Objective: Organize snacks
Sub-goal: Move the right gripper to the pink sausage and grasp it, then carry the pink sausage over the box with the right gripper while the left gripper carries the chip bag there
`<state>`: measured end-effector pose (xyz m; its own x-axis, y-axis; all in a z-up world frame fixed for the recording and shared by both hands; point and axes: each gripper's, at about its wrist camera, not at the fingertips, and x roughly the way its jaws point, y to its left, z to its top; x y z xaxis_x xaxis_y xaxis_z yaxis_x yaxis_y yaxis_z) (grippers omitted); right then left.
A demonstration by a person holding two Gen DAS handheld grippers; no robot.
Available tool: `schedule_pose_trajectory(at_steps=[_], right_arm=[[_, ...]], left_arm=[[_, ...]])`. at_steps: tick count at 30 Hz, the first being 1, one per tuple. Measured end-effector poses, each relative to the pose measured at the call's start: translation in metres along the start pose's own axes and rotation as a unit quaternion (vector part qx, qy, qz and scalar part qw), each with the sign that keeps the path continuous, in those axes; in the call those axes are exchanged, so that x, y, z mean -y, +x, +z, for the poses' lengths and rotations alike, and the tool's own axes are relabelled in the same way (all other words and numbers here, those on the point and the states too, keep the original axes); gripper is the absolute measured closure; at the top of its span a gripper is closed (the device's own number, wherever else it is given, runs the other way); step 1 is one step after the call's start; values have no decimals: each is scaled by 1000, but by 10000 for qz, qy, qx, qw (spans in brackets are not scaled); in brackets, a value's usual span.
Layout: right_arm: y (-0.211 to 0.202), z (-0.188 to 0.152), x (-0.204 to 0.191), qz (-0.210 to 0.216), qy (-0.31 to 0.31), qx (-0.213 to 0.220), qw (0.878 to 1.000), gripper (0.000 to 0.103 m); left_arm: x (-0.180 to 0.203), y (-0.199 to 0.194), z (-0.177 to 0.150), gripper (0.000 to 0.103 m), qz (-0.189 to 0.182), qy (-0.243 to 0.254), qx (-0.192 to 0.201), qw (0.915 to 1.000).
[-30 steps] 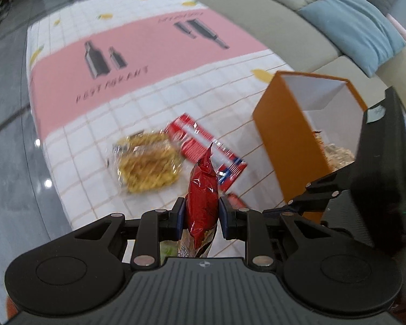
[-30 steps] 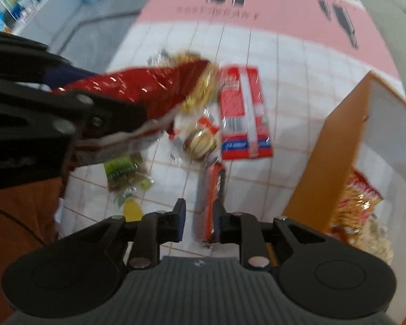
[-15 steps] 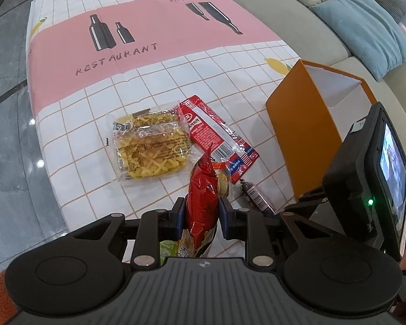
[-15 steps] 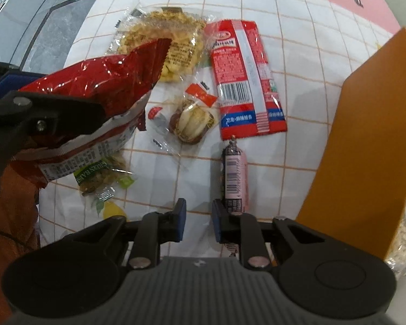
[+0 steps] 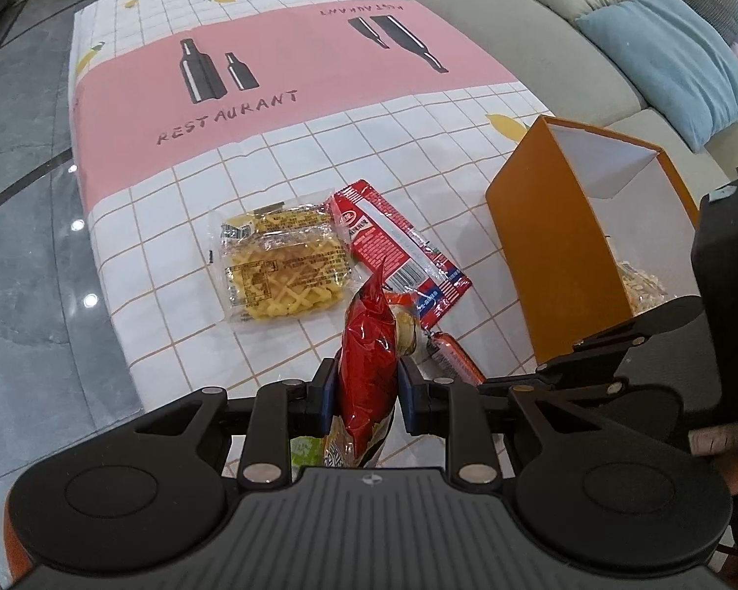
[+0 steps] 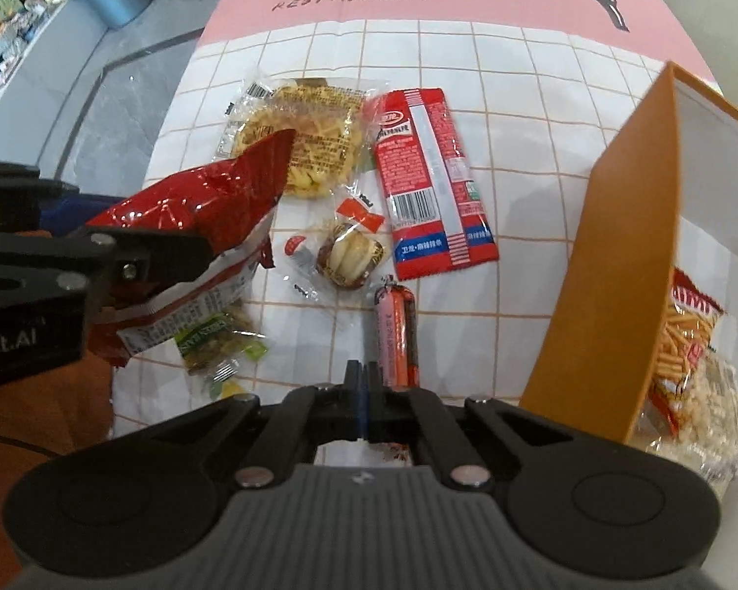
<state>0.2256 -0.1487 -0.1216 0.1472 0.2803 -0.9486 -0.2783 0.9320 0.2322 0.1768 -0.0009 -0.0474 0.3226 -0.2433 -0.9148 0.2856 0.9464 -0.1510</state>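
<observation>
Right wrist view: your right gripper (image 6: 364, 393), fingers together and empty, sits just left of the sausage (image 6: 397, 329), whose long axis runs toward the orange box (image 6: 610, 265)'s left; left gripper (image 5: 363, 388) clamps the red bag (image 5: 369, 339).

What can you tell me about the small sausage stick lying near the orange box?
The sausage stick is a short pink-orange tube in glossy printed film with dark pinched ends. It lies flat on the tablecloth, pointing roughly away from the right gripper, which is shut empty with its tips just left of the sausage's near end. It sits between the round wrapped pastry and the orange box, below the flat red packet. Nothing visibly grips it.
</observation>
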Motion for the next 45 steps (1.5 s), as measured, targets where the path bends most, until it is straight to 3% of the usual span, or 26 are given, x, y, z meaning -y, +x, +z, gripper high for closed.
schedule_pose_trajectory(at_steps=[5, 10, 15, 24, 30, 35, 45], right_arm=[[2, 2, 0, 172, 96, -10, 9998, 102], [8, 3, -6, -176, -17, 42, 9998, 81], [21, 6, -4, -704, -189, -160, 9972, 80], [45, 6, 0, -825, -208, -436, 9954, 79], [42, 4, 2, -766, -205, -365, 9962, 82], [16, 3, 1, -645, -214, -135, 9976, 82], [-72, 4, 2, -291, -157, 793, 9963, 82]], left_arm=[[-5, -6, -7, 75, -37, -230, 12, 9997], [-5, -10, -9, 74, -43, -277, 43, 9996], [-3, -6, -9, 74, -85, -279, 16, 9996], [1, 6, -9, 74, -67, -246, -125, 9996], [4, 3, -9, 74, 55, -215, -154, 9996], [8, -7, -9, 75, 136, -162, -77, 9997], [32, -40, 1, 75, 217, -45, 252, 9994]])
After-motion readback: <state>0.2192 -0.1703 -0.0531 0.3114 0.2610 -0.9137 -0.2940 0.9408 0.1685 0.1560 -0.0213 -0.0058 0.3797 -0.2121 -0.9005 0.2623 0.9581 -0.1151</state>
